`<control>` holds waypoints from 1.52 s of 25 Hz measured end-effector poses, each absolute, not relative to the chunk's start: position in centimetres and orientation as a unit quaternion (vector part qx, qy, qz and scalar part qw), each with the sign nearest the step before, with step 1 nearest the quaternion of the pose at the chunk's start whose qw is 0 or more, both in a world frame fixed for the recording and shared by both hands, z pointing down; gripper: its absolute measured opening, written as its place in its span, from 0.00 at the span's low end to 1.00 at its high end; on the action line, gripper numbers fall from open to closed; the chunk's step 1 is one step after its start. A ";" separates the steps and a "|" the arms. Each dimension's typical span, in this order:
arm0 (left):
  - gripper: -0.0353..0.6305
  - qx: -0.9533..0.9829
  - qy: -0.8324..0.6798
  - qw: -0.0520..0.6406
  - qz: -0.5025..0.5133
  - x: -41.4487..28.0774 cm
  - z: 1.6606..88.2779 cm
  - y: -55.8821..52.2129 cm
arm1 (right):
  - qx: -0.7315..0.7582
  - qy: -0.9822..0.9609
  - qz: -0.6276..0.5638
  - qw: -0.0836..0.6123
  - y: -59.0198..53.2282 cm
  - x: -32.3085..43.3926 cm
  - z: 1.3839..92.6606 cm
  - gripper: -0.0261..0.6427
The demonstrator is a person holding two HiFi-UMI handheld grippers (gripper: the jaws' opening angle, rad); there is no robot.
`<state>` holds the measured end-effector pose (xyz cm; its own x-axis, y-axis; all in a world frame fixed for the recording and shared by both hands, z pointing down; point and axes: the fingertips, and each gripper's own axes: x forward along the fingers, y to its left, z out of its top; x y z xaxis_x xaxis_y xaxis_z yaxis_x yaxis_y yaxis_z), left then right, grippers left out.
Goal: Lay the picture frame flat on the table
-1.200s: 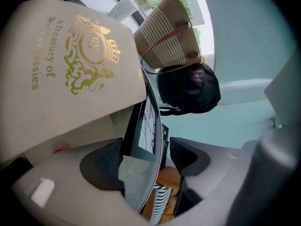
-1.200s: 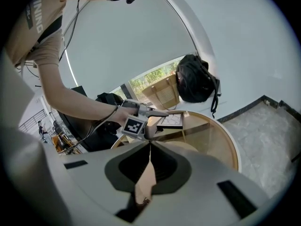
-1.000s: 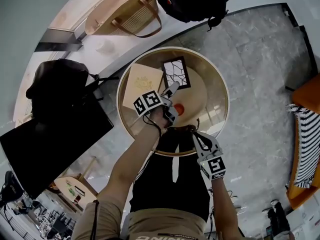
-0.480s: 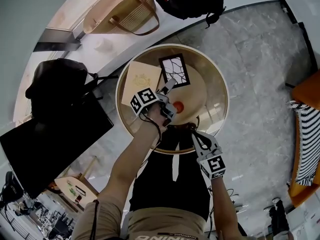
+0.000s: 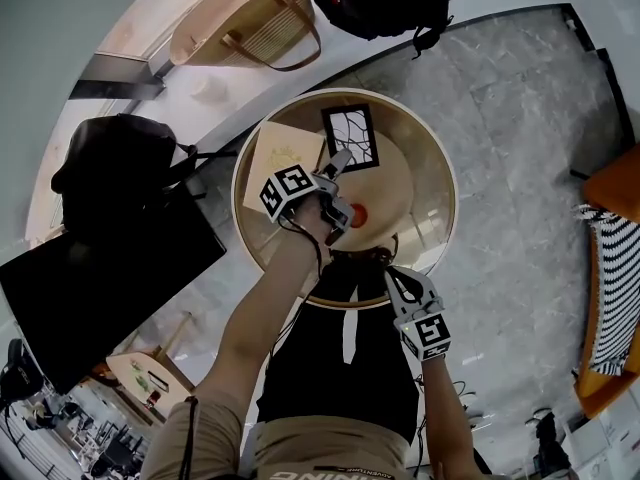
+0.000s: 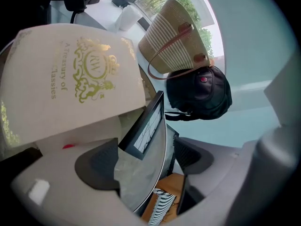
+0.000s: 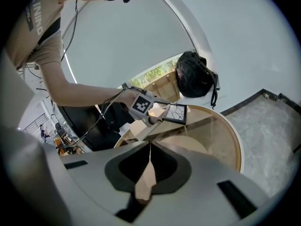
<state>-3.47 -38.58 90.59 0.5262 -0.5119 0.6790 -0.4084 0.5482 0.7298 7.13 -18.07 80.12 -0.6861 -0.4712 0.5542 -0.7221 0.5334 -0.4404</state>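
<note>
the left gripper's [image 5: 338,165] jaws have just been opening and stand wide, pressing on nothing. the picture frame [image 5: 352,138] lies flat on the round surface [image 5: 420,188] just beyond their tips, beside a cream book [image 5: 283,158]. the right gripper's [image 5: 393,271] jaws are closed together, empty, well apart from the frame.

- Left gripper [image 6: 146,150]: jaws wide apart, just opened further; dark pads press on nothing.
- Picture frame [image 6: 143,126]: black, seen at a shallow angle, its near corner between the jaws.
- Round glass table [image 6: 164,159]: pale rim curving past the frame.
- Cream book [image 6: 70,84]: gilt crest and lettering, beside the frame.
- Woven tote bag [image 6: 171,36]: brown handles.
- Black backpack [image 6: 200,93]: just beside the tote.
</note>
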 end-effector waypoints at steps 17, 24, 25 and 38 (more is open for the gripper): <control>0.59 0.629 -0.458 0.628 0.024 -2.6 82.1 -36.7 | 0.362 -0.861 0.300 0.192 -18.0 7.5 76.3 0.05; 0.57 0.757 -0.431 0.482 0.091 -1.4 70.8 -30.7 | 0.407 -0.859 0.261 0.171 -20.9 8.1 67.0 0.05; 0.56 0.776 -0.428 0.456 0.090 -1.3 68.6 -29.9 | 0.409 -0.860 0.258 0.166 -21.3 8.1 65.4 0.05; 0.06 0.873 -0.446 0.189 0.058 -4.4 44.6 -25.2 | 0.395 -0.901 0.153 0.097 -22.7 6.4 44.1 0.05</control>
